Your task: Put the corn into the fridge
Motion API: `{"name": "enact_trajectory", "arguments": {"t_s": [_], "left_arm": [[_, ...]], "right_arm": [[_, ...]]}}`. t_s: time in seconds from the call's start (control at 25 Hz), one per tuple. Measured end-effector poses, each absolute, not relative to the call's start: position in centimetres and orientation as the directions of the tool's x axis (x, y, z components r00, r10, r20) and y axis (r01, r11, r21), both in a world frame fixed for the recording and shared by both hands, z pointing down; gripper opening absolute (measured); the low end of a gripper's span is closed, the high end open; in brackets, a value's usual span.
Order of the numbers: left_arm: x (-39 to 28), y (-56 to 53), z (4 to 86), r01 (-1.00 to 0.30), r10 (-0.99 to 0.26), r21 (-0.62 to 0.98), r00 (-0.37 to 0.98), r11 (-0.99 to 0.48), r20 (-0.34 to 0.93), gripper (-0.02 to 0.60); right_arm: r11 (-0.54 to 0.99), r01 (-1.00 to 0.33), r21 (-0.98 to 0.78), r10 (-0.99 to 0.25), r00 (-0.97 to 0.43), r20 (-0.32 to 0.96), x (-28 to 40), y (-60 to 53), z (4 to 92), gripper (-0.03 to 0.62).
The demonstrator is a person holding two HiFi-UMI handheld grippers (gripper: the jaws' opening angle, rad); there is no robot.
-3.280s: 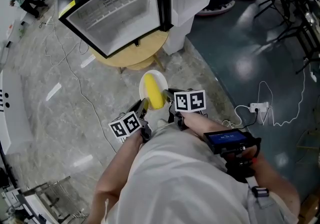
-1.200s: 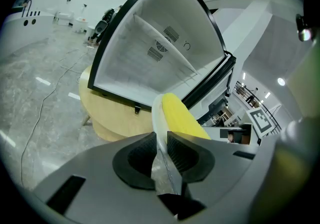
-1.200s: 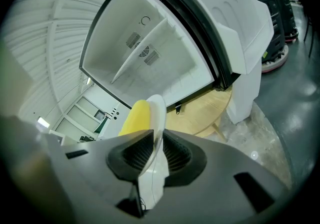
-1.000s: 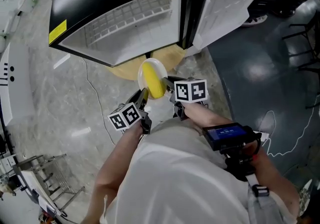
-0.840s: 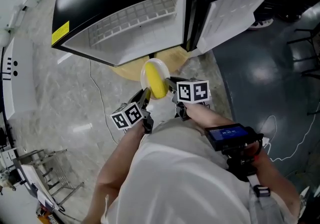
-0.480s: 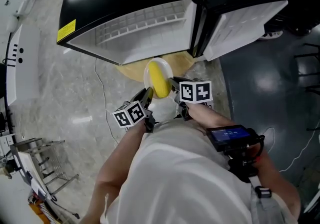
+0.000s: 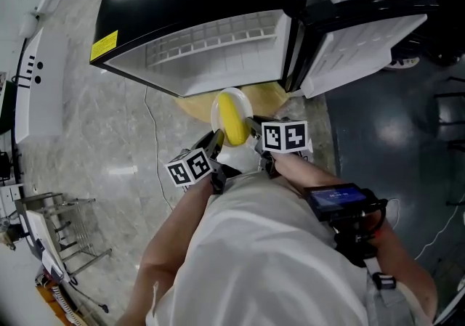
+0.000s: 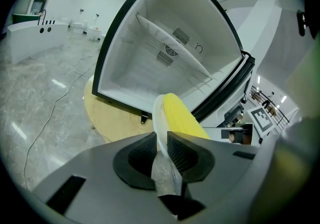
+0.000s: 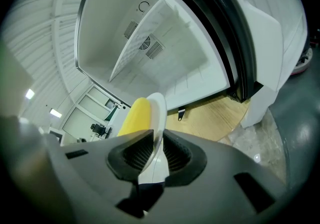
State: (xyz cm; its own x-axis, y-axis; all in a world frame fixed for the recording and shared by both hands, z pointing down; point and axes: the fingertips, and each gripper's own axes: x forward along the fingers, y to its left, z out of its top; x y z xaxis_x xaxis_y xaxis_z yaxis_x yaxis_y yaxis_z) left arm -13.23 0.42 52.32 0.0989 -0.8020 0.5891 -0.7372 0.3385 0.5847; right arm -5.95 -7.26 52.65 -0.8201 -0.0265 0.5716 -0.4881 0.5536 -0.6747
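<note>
Before fridge (image 7: 203, 45): left hand-held gripper (image 8: 162, 136), right hand-held gripper (image 9: 158, 135) pinch round plate (image 8: 156, 112) bearing corn (image 8: 182, 118).

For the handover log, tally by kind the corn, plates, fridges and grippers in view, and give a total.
corn: 1
plate: 1
fridge: 1
grippers: 2, left gripper and right gripper, both jaws shut on the plate
Total: 5

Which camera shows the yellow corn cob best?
The head view: nearly all of the yellow corn cob shows from above, lying on the white round plate. Both gripper views show only part of it beside the plate's rim.
</note>
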Motion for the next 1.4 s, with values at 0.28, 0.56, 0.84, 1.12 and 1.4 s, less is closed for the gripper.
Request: {"name": "enact_trajectory", "arguments": {"t_s": [0.28, 0.56, 0.84, 1.12, 1.4], "left_arm": [[-13.4, 0.4, 52.9, -0.731, -0.799, 0.588, 0.099, 0.346, 0.594, 0.063], [-14.2, -1.0, 53.6, -0.745, -0.793, 0.589, 0.137, 0.312, 0.594, 0.063], [-16.6, -3.7, 54.5, -0.764, -0.780, 0.588, 0.189, 0.265, 0.597, 0.063], [-16.9, -6.1, 55.7, -0.778, -0.759, 0.592, 0.252, 0.211, 0.601, 0.063], [-17.3, -8.6, 56.4, -0.774, -0.752, 0.606, 0.288, 0.181, 0.593, 0.064]], "right_arm": [[0.552, -0.492, -0.673, -0.031, -0.818, 0.574, -6.2, -7.4, 53.2, 0.061], [0.537, -0.519, -0.665, -0.053, -0.808, 0.587, -6.6, -8.2, 54.0, 0.063], [0.518, -0.553, -0.653, -0.107, -0.799, 0.592, -8.6, -10.7, 54.8, 0.063], [0.479, -0.609, -0.632, -0.174, -0.771, 0.612, -8.8, -12.6, 55.8, 0.062], [0.456, -0.637, -0.621, -0.204, -0.754, 0.624, -8.8, -14.7, 56.4, 0.061]]}}
